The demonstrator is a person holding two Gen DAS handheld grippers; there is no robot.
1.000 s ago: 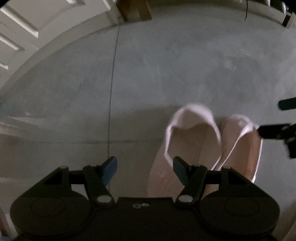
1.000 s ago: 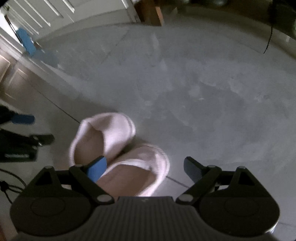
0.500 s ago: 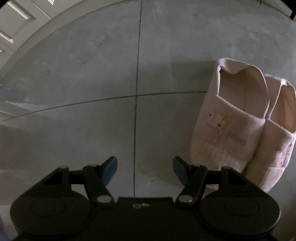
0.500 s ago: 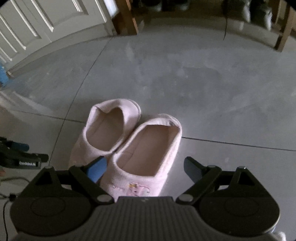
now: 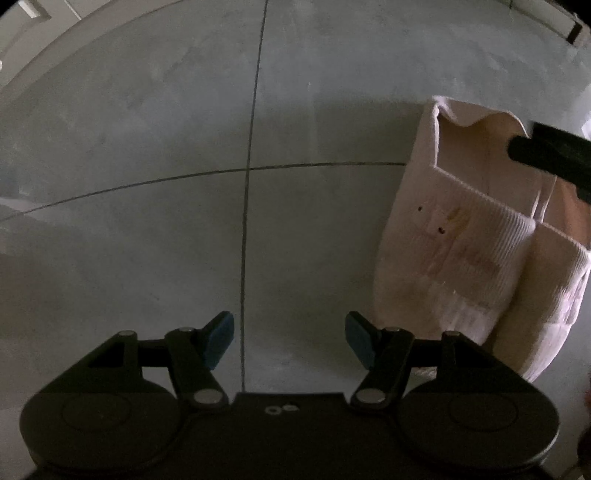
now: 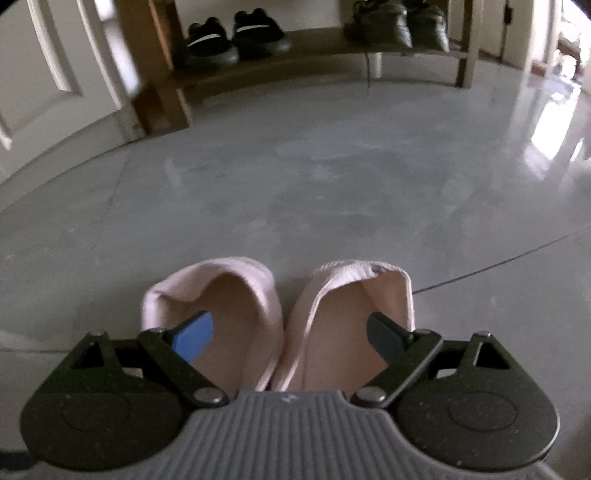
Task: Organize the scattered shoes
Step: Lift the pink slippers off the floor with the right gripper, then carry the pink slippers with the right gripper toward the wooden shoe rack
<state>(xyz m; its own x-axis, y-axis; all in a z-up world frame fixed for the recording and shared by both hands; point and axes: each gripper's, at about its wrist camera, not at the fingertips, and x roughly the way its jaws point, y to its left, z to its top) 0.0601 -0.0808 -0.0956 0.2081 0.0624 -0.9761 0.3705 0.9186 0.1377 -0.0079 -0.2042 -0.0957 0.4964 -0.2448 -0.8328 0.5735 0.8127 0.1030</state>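
Observation:
Two pale pink slippers stand side by side on the grey floor. In the right wrist view the left slipper (image 6: 236, 295) and the right slipper (image 6: 343, 306) lie right in front of my open right gripper (image 6: 288, 334); one finger sits over each slipper's opening, with their touching inner walls between the fingers. In the left wrist view the pair (image 5: 461, 236) lies at the right, toes toward the camera. My open, empty left gripper (image 5: 290, 338) hovers over bare floor to their left. A dark finger of the right gripper (image 5: 550, 155) reaches in over the slippers.
A low wooden shoe rack (image 6: 314, 51) stands at the far wall, holding black sneakers (image 6: 236, 37) and dark green shoes (image 6: 395, 22). White panelled doors (image 6: 48, 74) are at the left. Grey tiled floor (image 6: 295, 184) lies between the slippers and the rack.
My right gripper has dropped low and moved in over the slippers, its fingers now over both openings. My left gripper drifted slightly, keeping the slippers at its right.

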